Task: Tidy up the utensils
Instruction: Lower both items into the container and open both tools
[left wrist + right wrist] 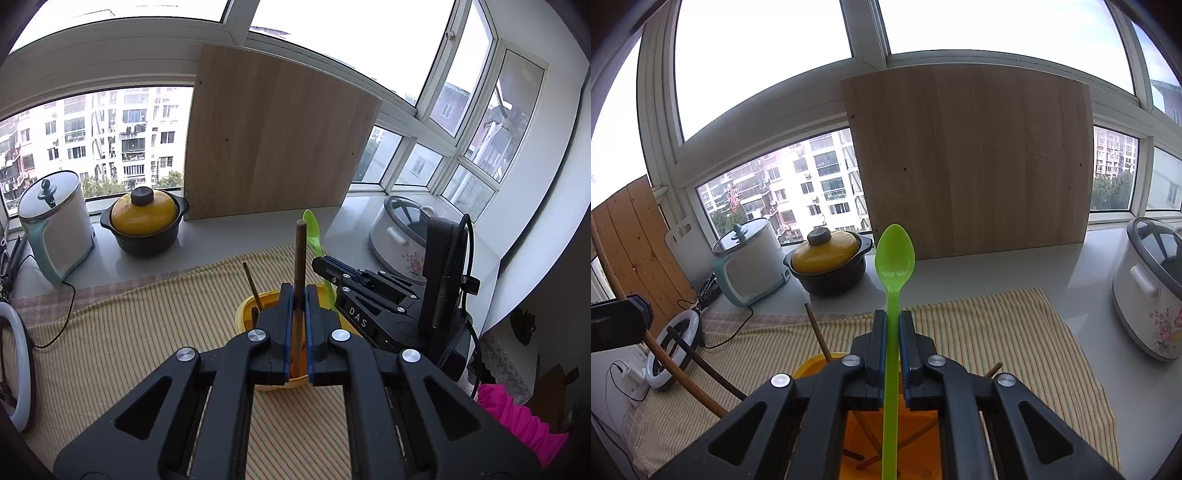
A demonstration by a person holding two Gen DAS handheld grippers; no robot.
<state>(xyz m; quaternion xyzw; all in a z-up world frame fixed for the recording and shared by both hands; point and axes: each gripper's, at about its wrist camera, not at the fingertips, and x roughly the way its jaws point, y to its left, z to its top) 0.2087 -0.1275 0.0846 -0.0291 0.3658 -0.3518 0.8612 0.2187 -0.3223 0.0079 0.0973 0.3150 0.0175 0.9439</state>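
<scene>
My left gripper (298, 295) is shut on a brown wooden utensil handle (299, 251) that stands upright over a yellow container (246, 312) on the striped cloth. A thin wooden stick (251, 282) leans in the container. My right gripper (893, 319) is shut on a green plastic spoon (894, 258), bowl end up, above the same container (809, 365), which holds several wooden utensils (818, 332). In the left wrist view the right gripper (334, 275) is just right of the container with the green spoon (312, 229) behind it.
A wooden board (273, 144) leans on the window. A white kettle (55, 221), a yellow-lidded black pot (144, 221) and a rice cooker (399, 232) stand on the sill. A striped cloth (129, 332) covers the table. A ring light (674, 347) stands at the left.
</scene>
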